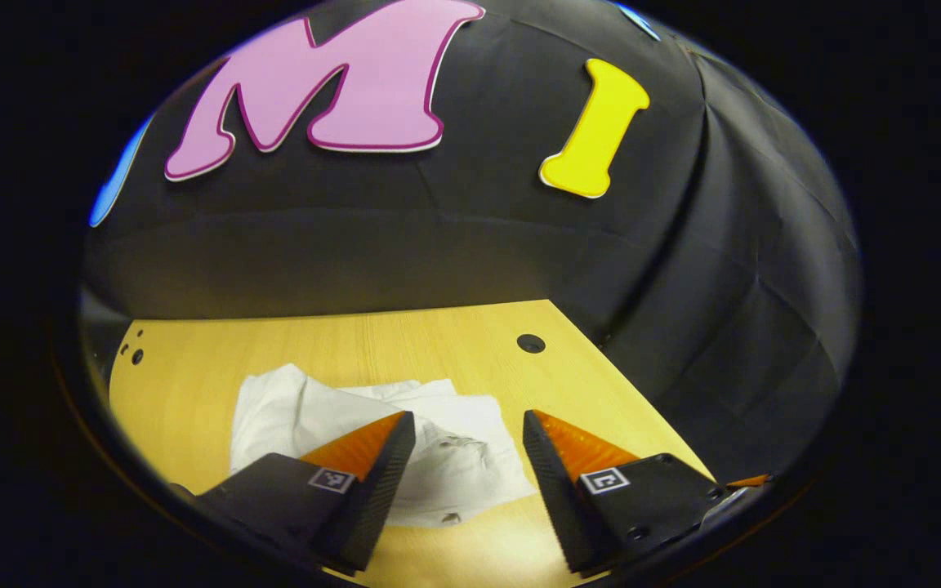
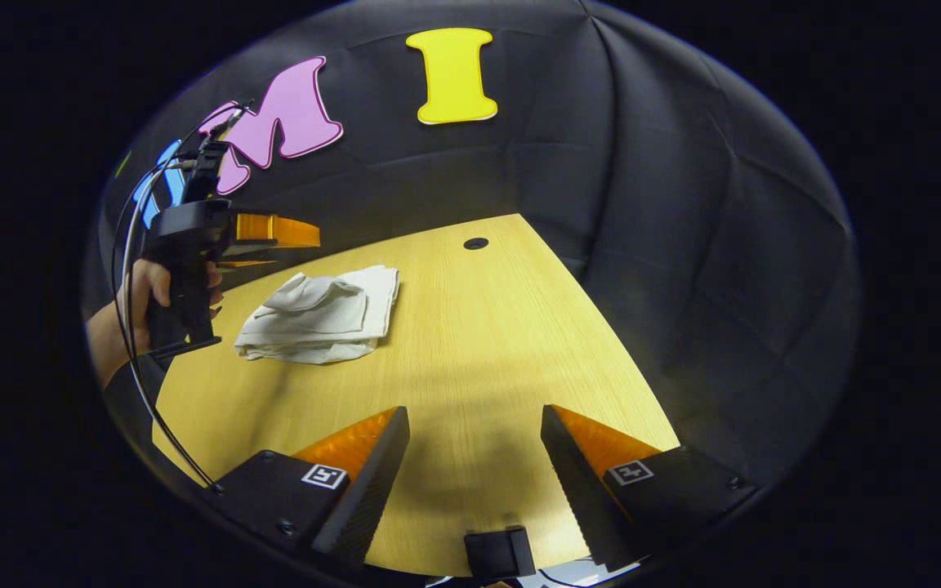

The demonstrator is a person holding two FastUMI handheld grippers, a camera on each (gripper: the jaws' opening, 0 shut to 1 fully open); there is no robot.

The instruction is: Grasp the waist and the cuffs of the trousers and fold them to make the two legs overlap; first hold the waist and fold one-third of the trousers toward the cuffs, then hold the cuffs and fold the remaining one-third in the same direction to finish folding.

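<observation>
So the trousers (image 2: 319, 314) are sitting on the counter (image 2: 479, 343) as a white, folded-up bundle, a bit rumpled on top, layers stacked over each other. In the right gripper view they're toward the far left part of the wood top, well away from the right tongs (image 2: 474, 429), which hang above bare counter with the jaws spread wide and nothing between them.

The left tongs (image 1: 469, 433) are also released, jaws apart, empty. In the left gripper view they hover just over the near edge of the trousers (image 1: 454, 449), with the cloth showing through the gap between the fingers. Can't tell if a fingertip actually touches the fabric, looks like it's above it.

From the right gripper view you can also see the left tongs (image 2: 270, 241) from the side, held by a hand (image 2: 148, 306), up off the counter just beside the bundle. There's a round hole (image 2: 476, 243) in the counter near the far edge.
</observation>
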